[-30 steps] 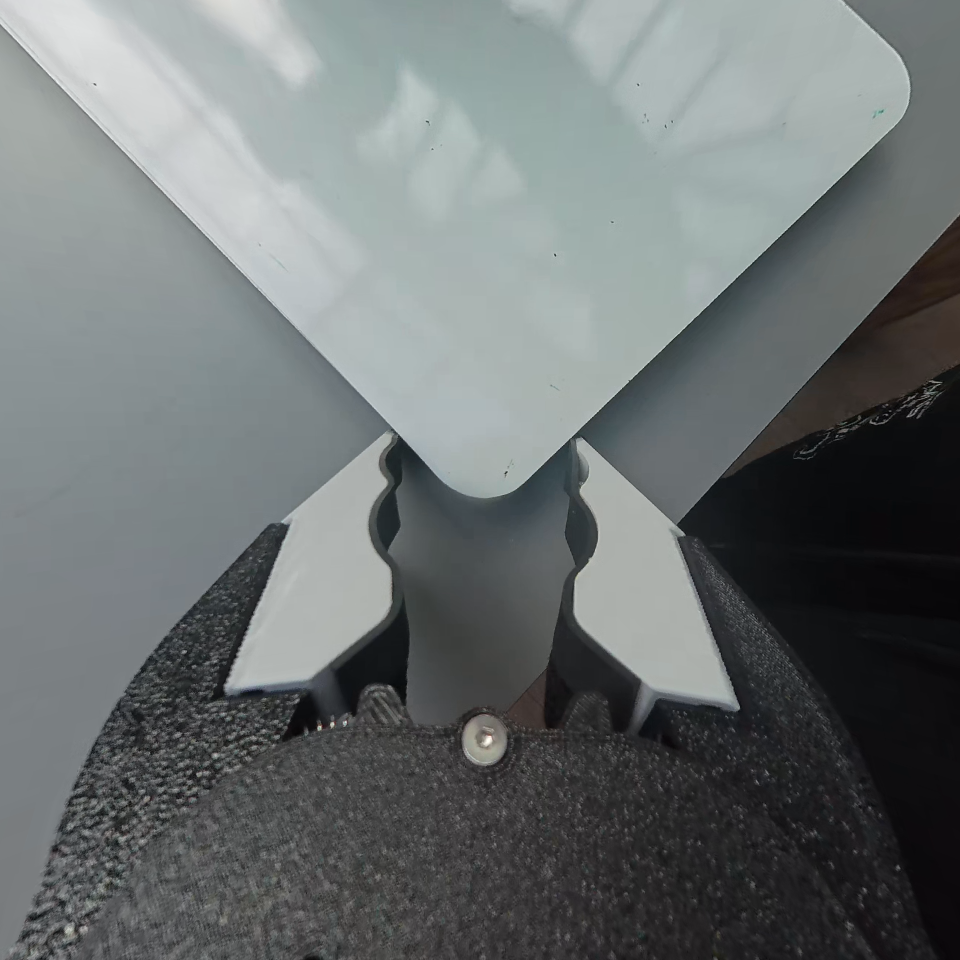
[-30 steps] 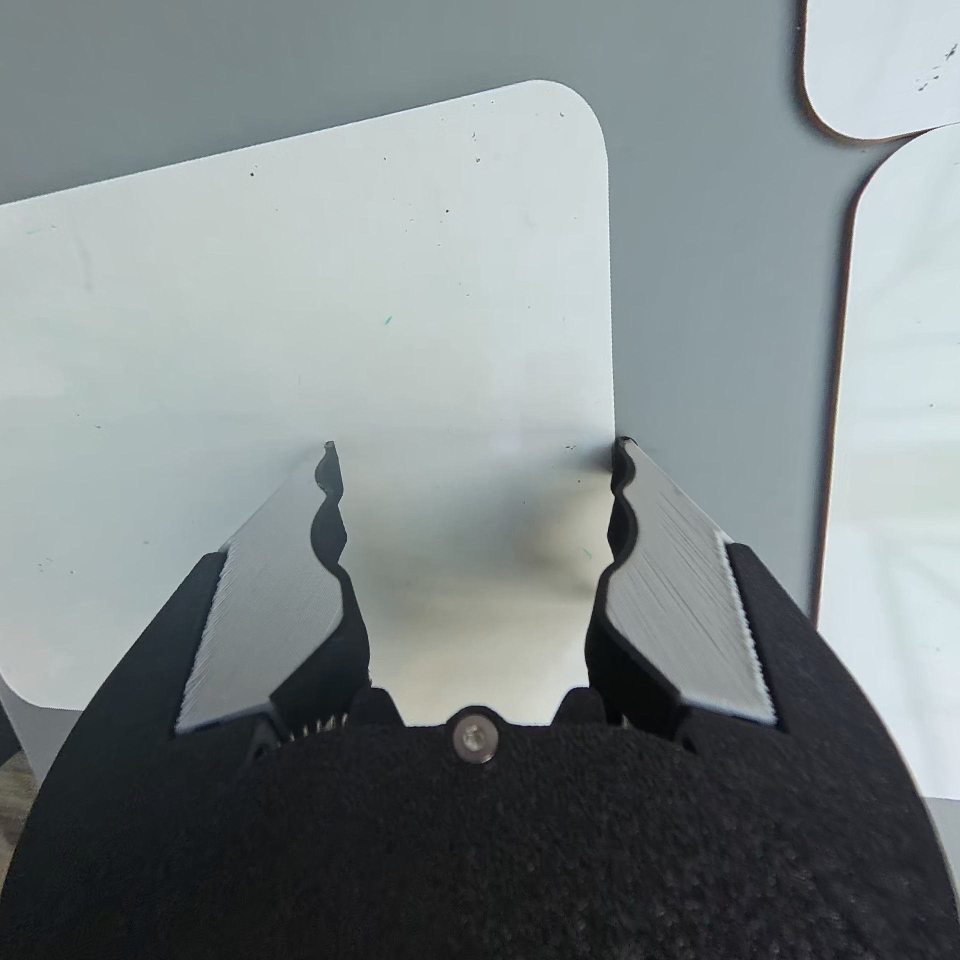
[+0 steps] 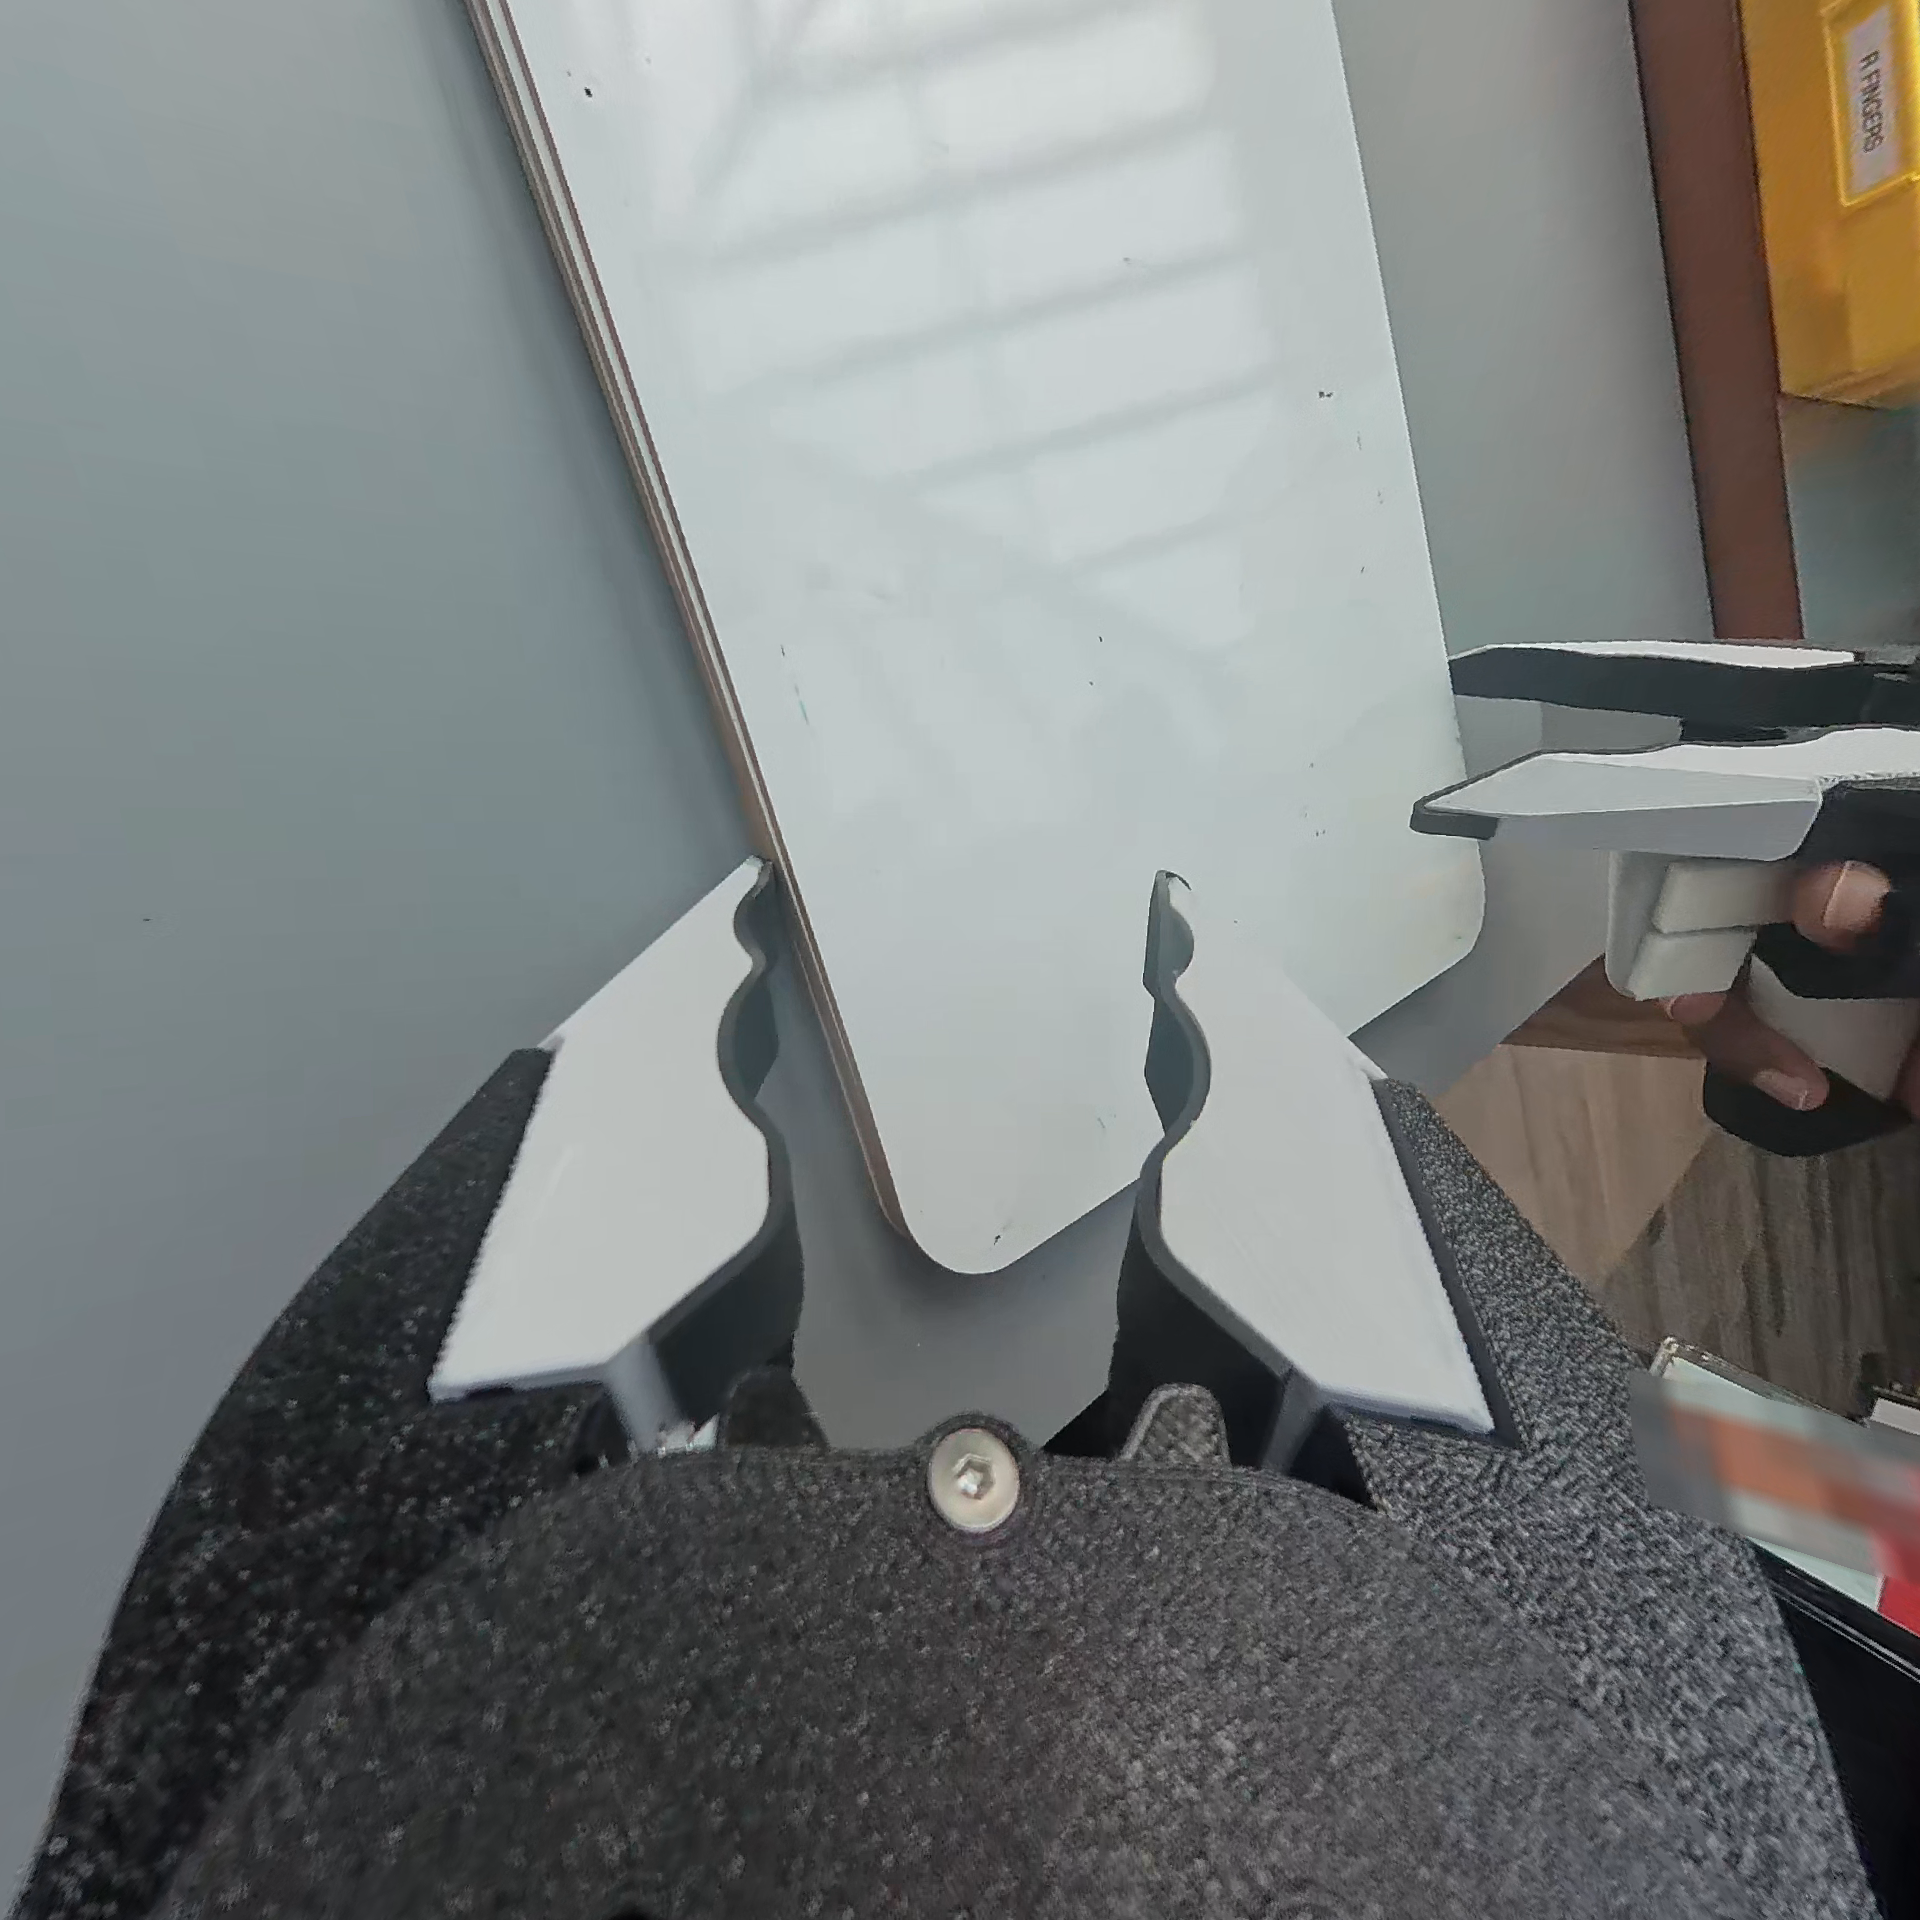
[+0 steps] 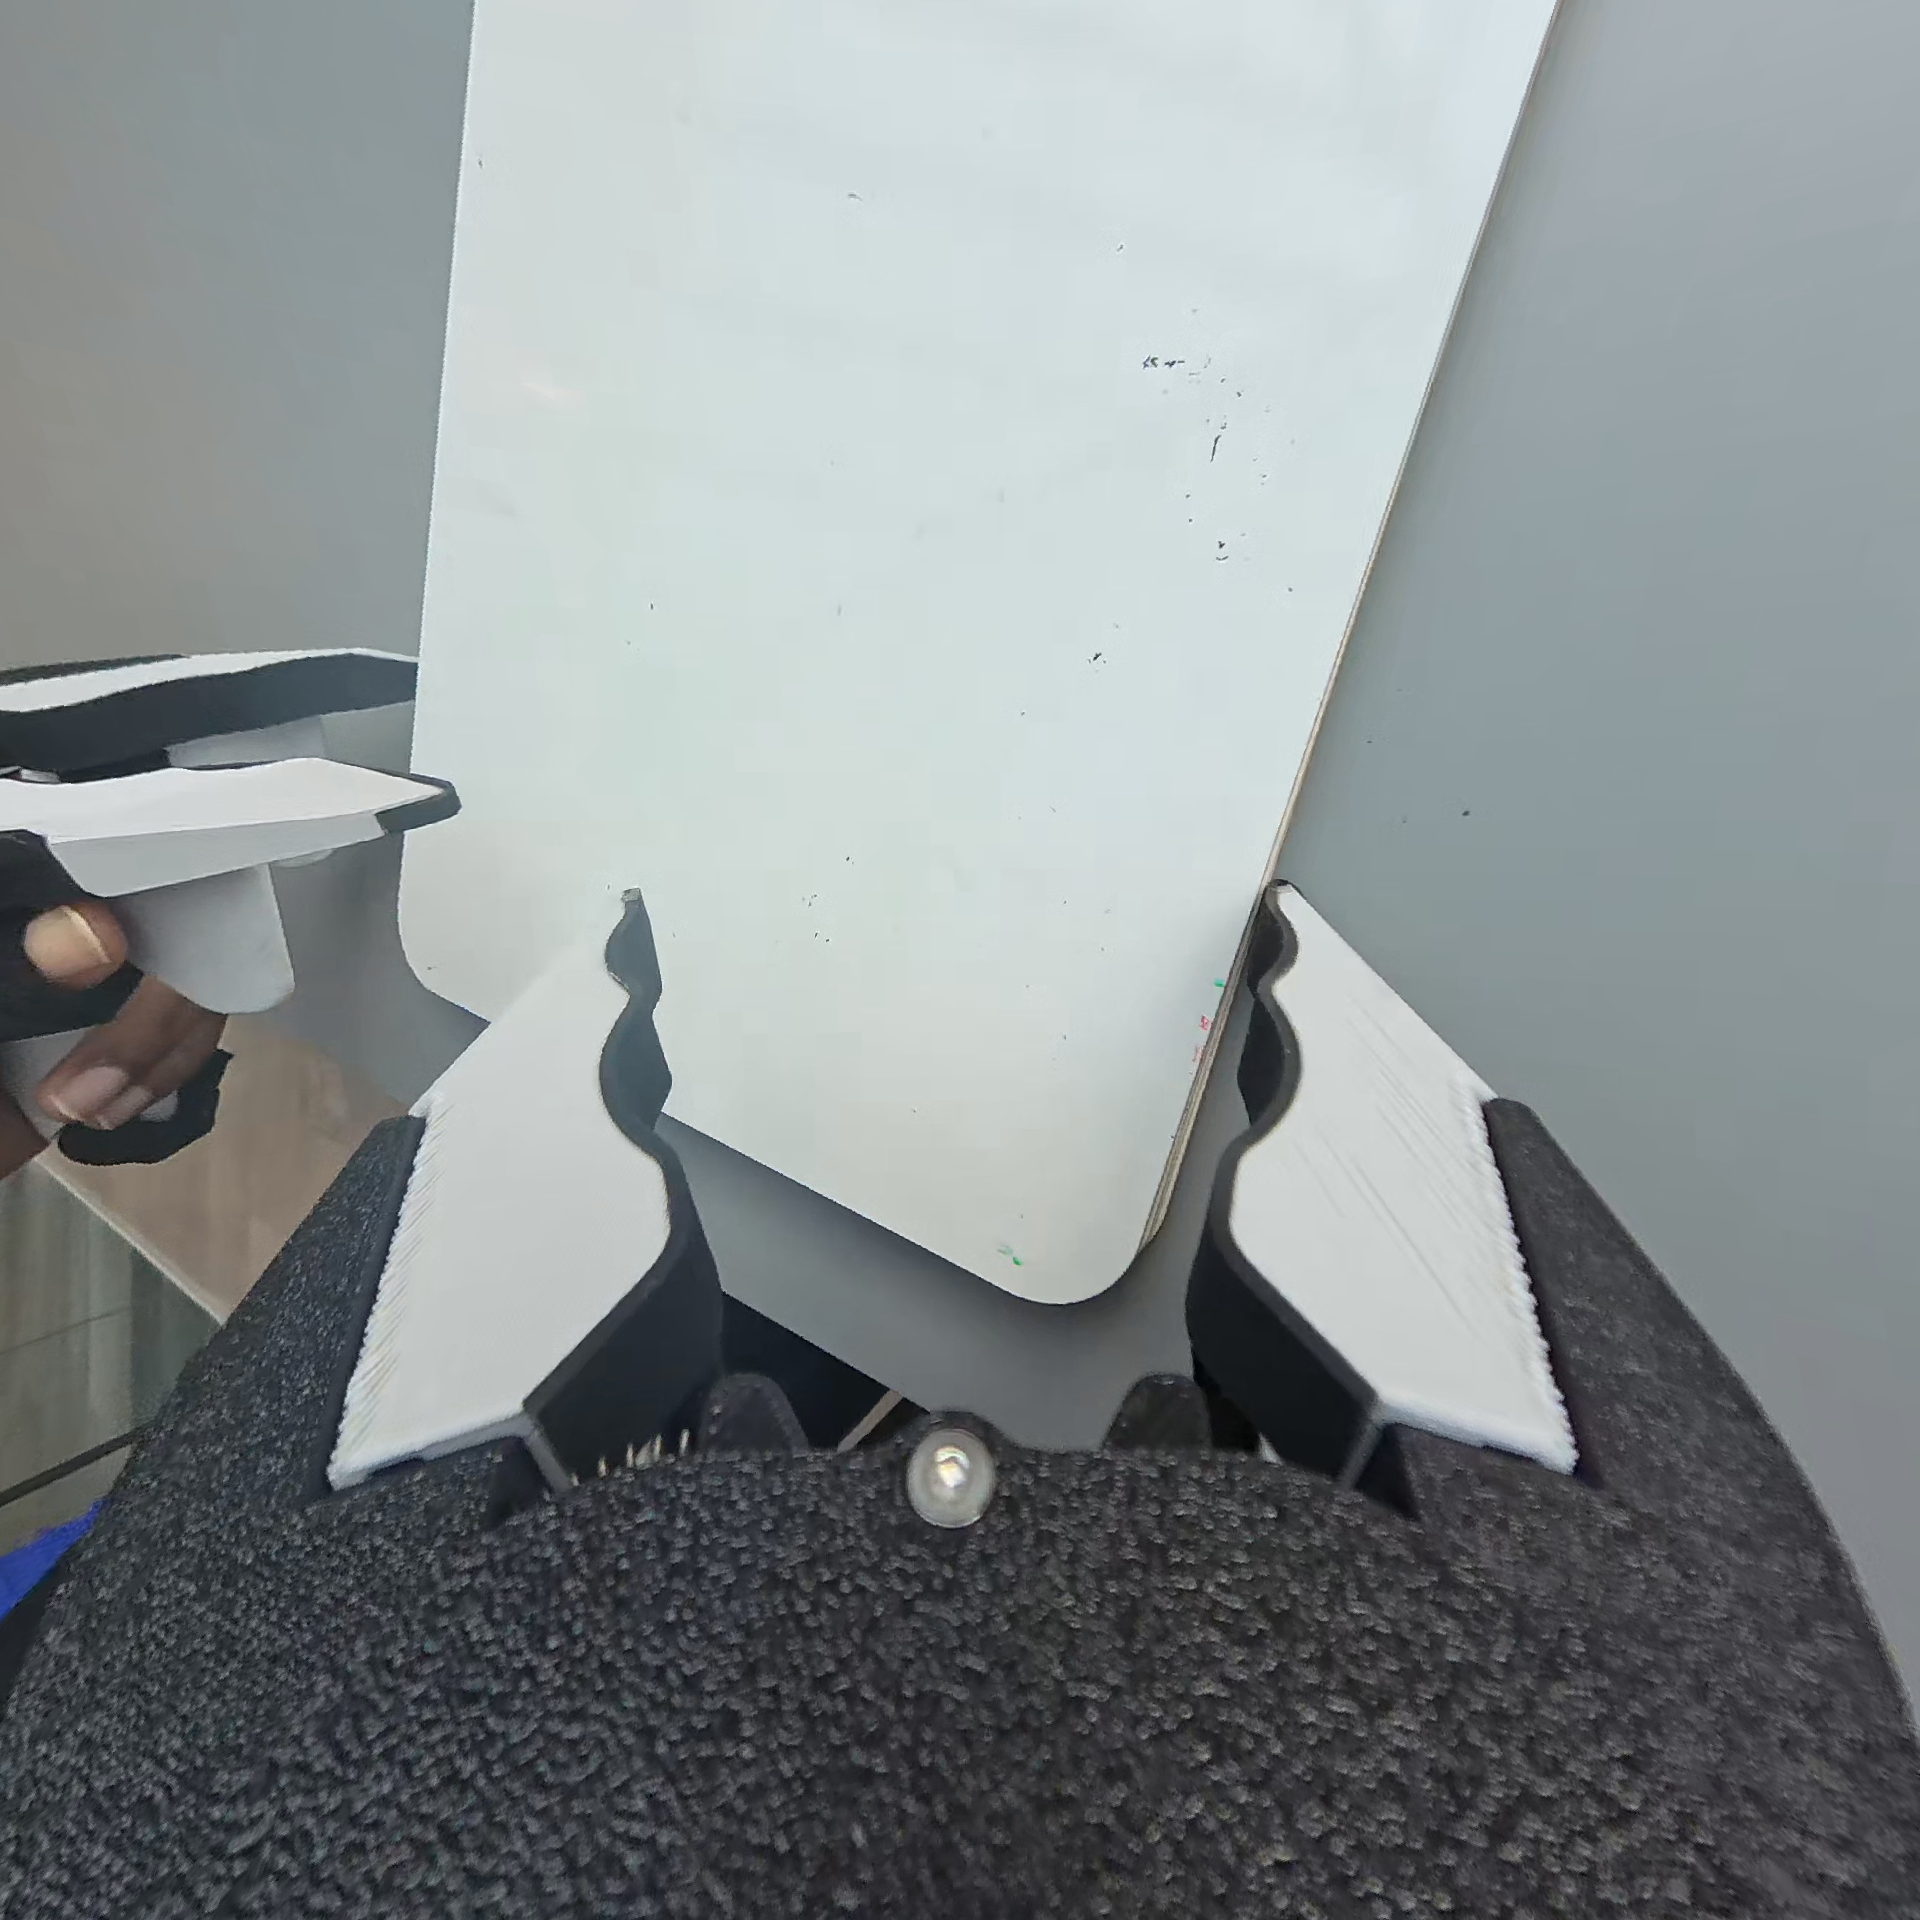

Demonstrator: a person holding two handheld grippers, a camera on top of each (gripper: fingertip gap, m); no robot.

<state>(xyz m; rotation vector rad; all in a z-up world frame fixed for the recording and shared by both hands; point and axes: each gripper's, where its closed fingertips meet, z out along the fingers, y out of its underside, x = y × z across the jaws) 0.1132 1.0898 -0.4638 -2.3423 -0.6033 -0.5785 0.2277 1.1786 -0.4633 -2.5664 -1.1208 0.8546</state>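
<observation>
A stack of white boards with rounded corners (image 3: pixel 1039 623) lies on the grey table (image 3: pixel 260 520). My left gripper (image 3: pixel 966 873) is open and straddles the stack's near left corner. Its left fingertip (image 3: pixel 758 873) is against the layered left edge, and the other is over the top board. My right gripper (image 4: pixel 956 894) is open around the near right corner of the stack (image 4: pixel 883 520). Its right fingertip (image 4: pixel 1280 899) is at the right edge. Each gripper also shows in the other's view, the right one (image 3: pixel 1455 748) and the left one (image 4: pixel 416 738), held by gloved hands.
The table's front edge (image 3: pixel 1538 997) runs close behind the stack's near corners, with wood-look floor (image 3: pixel 1766 1247) below. A brown frame (image 3: pixel 1714 364) and a yellow labelled bin (image 3: pixel 1839 187) stand at the far right. Grey table (image 4: pixel 1662 520) flanks the stack on both sides.
Both grippers have moved from one flat board to the near corners of a stack. The separate boards seen at the right of the right wrist view are gone from view. Both stay open.
</observation>
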